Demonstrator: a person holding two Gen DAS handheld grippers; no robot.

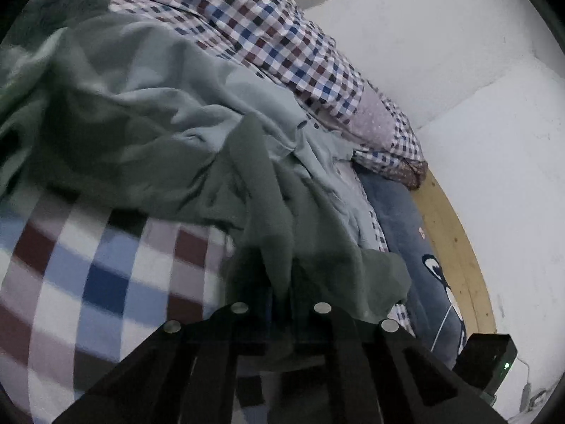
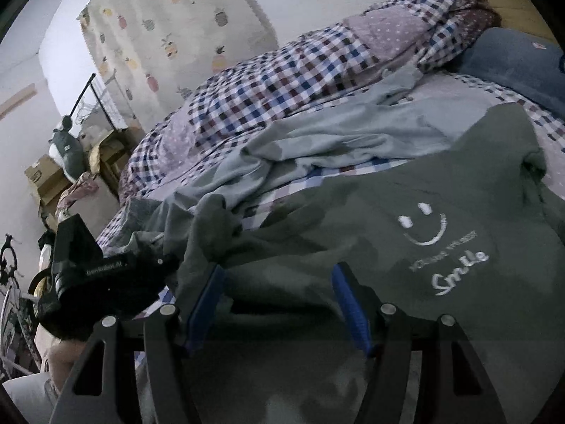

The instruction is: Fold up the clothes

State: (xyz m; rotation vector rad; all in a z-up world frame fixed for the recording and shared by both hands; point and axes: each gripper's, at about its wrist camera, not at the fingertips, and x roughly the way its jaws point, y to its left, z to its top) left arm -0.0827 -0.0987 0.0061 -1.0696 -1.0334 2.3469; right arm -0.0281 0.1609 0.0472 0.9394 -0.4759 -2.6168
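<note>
A dark green shirt (image 2: 406,190) with a white smiley and "Smile" print (image 2: 459,272) lies across the checked bed cover. In the left wrist view a bunched fold of the green shirt (image 1: 268,219) runs down into my left gripper (image 1: 280,305), which is shut on it; cloth hides the fingertips. In the right wrist view the left gripper (image 2: 155,265) pinches the shirt's left edge. My right gripper (image 2: 279,300) is open, its blue pads (image 2: 348,300) wide apart, and green cloth lies over and between them. A pale grey-blue garment (image 2: 335,134) lies crumpled behind the shirt.
A checked quilt (image 2: 282,74) is heaped along the far side of the bed. A dark blue pillow (image 2: 519,60) lies at the head by the wooden bed frame (image 1: 448,233). Cardboard boxes (image 2: 46,176) and clutter stand beyond the bed on the left, near a fruit-print curtain (image 2: 176,24).
</note>
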